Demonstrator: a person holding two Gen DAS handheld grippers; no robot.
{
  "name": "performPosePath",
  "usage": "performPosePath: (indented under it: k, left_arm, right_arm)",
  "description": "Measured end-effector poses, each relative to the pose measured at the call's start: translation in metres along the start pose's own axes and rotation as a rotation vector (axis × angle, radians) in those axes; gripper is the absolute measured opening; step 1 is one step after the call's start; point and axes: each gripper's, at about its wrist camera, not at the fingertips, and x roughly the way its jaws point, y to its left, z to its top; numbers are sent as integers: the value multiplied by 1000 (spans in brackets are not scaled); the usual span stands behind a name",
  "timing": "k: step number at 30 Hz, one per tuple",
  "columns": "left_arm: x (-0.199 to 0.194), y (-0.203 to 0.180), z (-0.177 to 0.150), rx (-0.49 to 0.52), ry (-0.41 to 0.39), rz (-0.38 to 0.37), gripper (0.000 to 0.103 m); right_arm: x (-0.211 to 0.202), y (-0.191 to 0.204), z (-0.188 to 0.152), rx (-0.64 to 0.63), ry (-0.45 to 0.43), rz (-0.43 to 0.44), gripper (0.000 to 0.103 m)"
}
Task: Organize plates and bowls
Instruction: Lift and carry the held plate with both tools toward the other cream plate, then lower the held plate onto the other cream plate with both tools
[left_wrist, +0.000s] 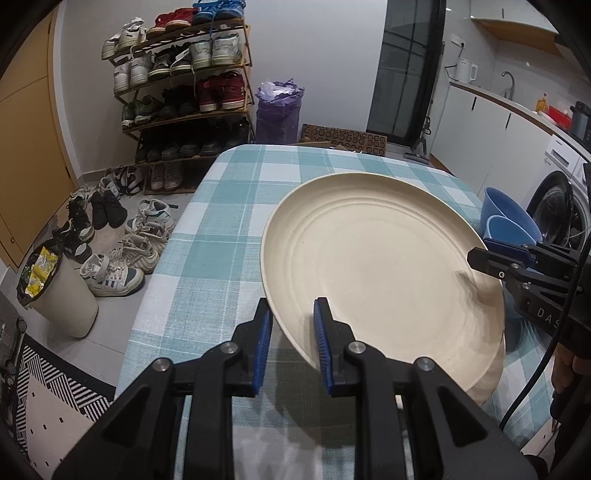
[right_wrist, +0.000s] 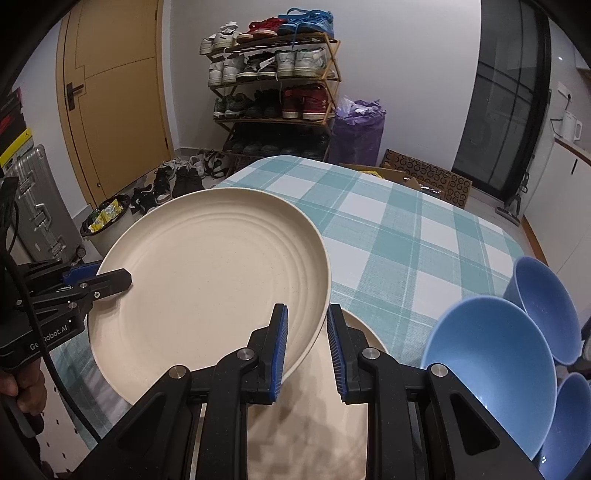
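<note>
A large cream plate hangs tilted above the teal checked table, carried by both grippers. My left gripper is shut on its near-left rim; in the right wrist view it shows at the plate's left edge. On the opposite rim my right gripper is shut as well, and it reaches in from the right in the left wrist view. A second cream plate lies on the table beneath. Three blue bowls lean at the right.
A shoe rack stands beyond the far table edge, with loose shoes on the floor. A white bin is left of the table, a purple bag behind it. A washing machine stands at the right.
</note>
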Motion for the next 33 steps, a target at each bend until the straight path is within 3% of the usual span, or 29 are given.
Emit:
performPosePath:
  k: [33]
  left_arm:
    - [17,-35,-17,98,47,-54,21]
  right_arm:
    - [-19,-20,-54,110,46,-82,22]
